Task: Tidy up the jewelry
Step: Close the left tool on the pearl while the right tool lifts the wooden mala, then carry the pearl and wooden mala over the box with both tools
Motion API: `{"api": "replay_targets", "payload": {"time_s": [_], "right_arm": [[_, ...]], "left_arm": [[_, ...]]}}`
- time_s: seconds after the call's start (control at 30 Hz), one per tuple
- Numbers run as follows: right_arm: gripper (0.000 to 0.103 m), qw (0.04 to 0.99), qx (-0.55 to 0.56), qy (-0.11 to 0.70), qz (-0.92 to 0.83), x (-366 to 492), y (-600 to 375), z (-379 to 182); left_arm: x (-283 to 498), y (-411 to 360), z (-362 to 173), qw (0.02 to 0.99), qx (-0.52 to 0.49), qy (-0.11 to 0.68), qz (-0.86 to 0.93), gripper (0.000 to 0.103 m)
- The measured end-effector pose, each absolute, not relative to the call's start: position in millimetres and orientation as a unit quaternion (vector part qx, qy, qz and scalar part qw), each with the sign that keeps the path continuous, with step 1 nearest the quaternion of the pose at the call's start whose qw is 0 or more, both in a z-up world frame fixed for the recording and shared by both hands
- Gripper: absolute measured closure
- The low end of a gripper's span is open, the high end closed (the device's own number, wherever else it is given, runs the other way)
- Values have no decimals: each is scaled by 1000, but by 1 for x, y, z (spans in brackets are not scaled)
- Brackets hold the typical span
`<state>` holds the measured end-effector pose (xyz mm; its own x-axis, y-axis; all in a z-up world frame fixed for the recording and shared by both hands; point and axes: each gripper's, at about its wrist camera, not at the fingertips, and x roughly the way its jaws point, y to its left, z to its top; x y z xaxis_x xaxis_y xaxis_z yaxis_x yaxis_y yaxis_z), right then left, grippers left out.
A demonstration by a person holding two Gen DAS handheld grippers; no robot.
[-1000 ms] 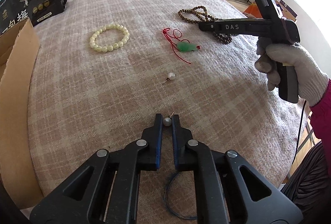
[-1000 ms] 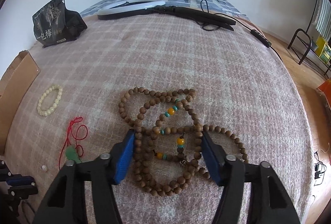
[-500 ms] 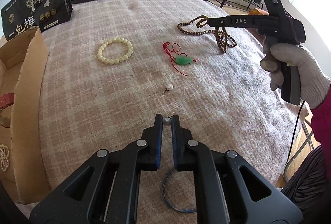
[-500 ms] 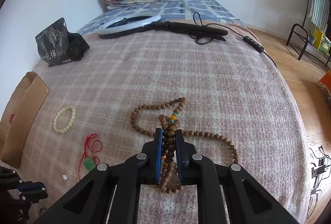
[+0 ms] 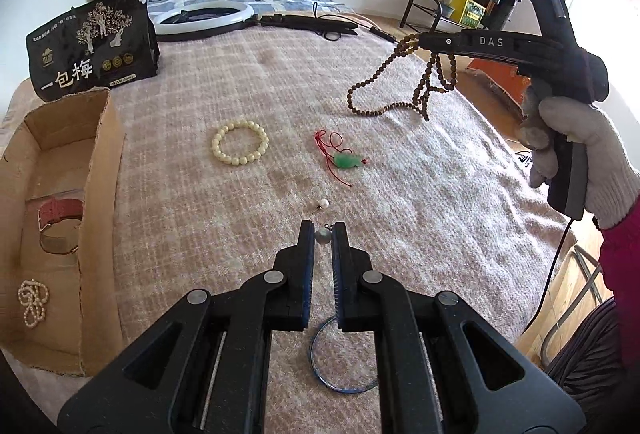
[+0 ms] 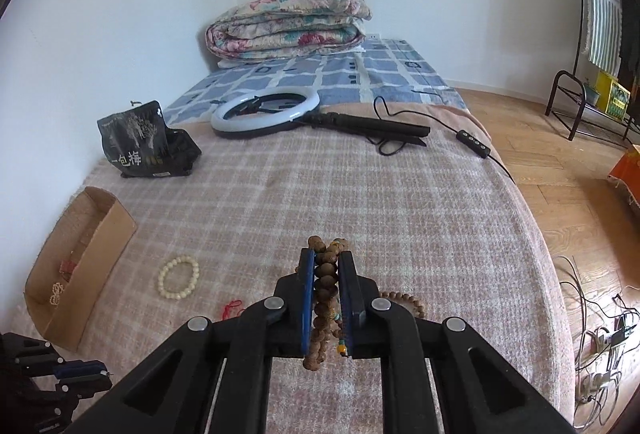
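Left gripper pinches small grey pearl earring at fingertips, raised above plaid blanket. Second pearl earring lies just ahead of tips; green pendant on red cord farther ahead; cream bead bracelet ahead-left. Cardboard box far left, holds pink watch and pearl strand. Blue bangle beneath jaws. Right gripper clamps brown wooden bead necklace; loops hang, tail touching blanket.

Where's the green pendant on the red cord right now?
In the left wrist view the green pendant lies on the blanket right of centre, between the cream bead bracelet and the hanging wooden bead necklace, beyond the loose pearl earring.
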<state>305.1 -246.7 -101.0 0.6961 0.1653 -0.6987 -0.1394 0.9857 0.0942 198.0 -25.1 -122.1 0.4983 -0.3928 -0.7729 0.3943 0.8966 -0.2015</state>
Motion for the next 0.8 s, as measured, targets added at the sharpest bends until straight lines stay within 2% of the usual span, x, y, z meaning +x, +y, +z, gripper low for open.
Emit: {"api": "replay_targets", "payload": {"time_s": [0.43, 0.8], "right_arm": [[93, 941, 30, 316, 118, 281, -203, -28], [94, 942, 37, 289, 166, 270, -145, 10]], "left_arm": [[186, 6, -83, 888, -23, 408, -208, 97], [172, 44, -58, 904, -44, 383, -183, 97]]}}
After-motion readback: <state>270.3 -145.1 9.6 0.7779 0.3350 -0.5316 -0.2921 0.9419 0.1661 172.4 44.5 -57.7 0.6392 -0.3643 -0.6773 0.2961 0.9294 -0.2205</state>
